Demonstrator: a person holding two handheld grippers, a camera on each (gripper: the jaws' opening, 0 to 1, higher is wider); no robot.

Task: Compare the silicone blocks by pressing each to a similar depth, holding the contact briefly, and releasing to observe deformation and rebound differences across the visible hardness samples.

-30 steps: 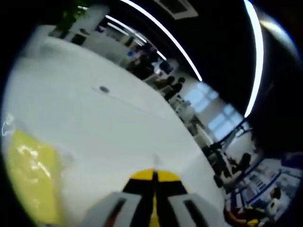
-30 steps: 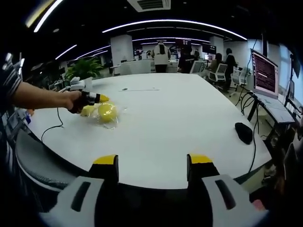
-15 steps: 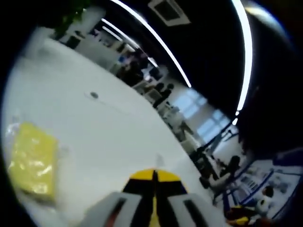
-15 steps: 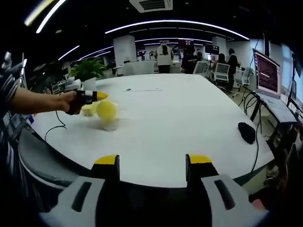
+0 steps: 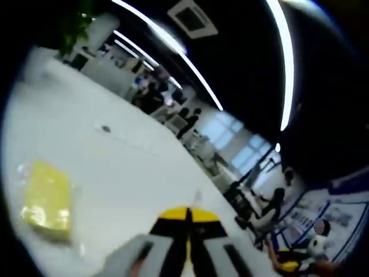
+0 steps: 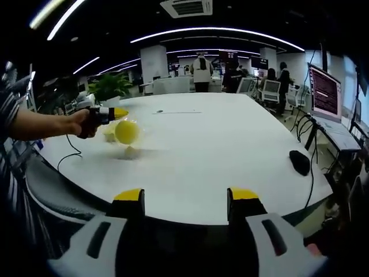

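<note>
A yellow silicone block in clear wrap lies on the white table, off to the left of my left gripper. Its yellow-tipped jaws are shut tip to tip, with nothing seen between them. In the right gripper view a person's hand holds that left gripper at the table's far left. Just under its tip is a blurred round yellow sample, with a paler yellow piece behind it. Whether the sample touches the table is unclear. My right gripper stands open over the near table edge, holding nothing.
A black mouse lies at the table's right. An open laptop sits farther right. A black cable runs along the left edge, and a potted plant stands behind. People and chairs fill the far room. The white table's middle is bare.
The left camera has lifted and tilted, so the wrapped block looks smaller and lower. In the right gripper view the hand and left gripper rose a little, and the round yellow sample moved up with them.
</note>
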